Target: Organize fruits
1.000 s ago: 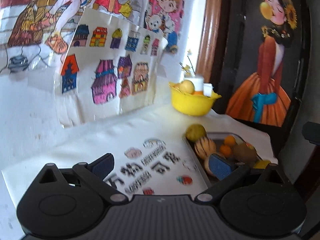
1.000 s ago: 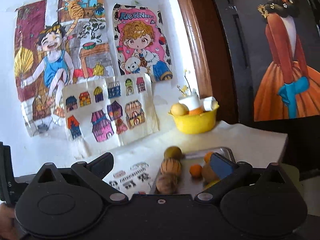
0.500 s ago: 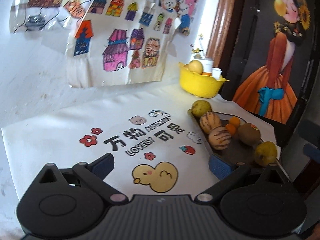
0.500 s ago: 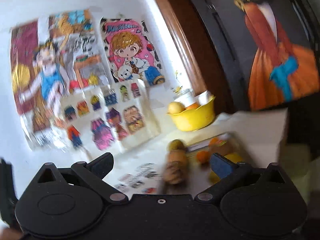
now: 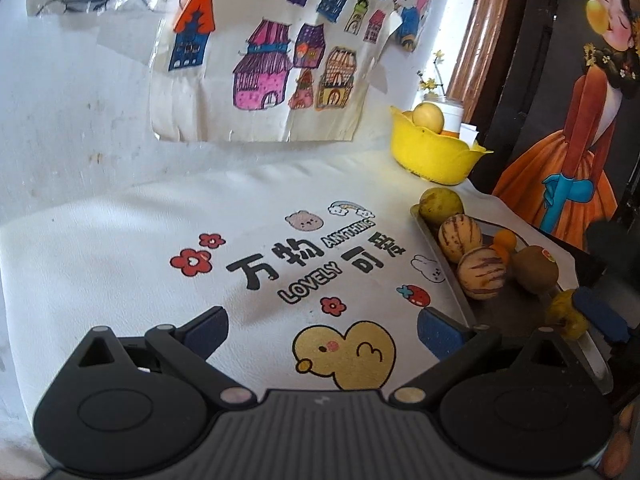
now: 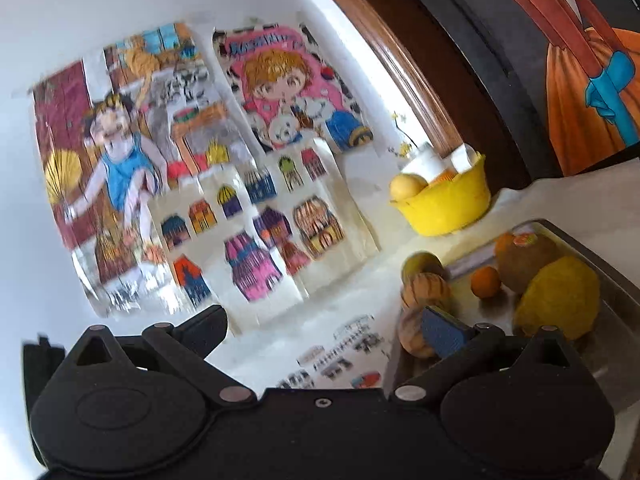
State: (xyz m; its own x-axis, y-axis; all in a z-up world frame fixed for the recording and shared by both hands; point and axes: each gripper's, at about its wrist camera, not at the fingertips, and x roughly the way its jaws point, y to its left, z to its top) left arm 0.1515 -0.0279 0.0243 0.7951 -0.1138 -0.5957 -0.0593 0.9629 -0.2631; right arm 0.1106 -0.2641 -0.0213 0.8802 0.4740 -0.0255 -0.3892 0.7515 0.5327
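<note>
White wall behind the table, scuffed, daylit. Children's drawings taped on it; house sheet lowest. Right of the drawings: brown wooden frame, then dark panel with orange-dress girl painting. White printed tablecloth below the drawings.

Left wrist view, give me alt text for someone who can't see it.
An open hand-held gripper hovers over a white cloth printed with a yellow duck. To its right, a metal tray holds striped melons, a kiwi and small oranges, with a yellow bowl beyond.
</note>
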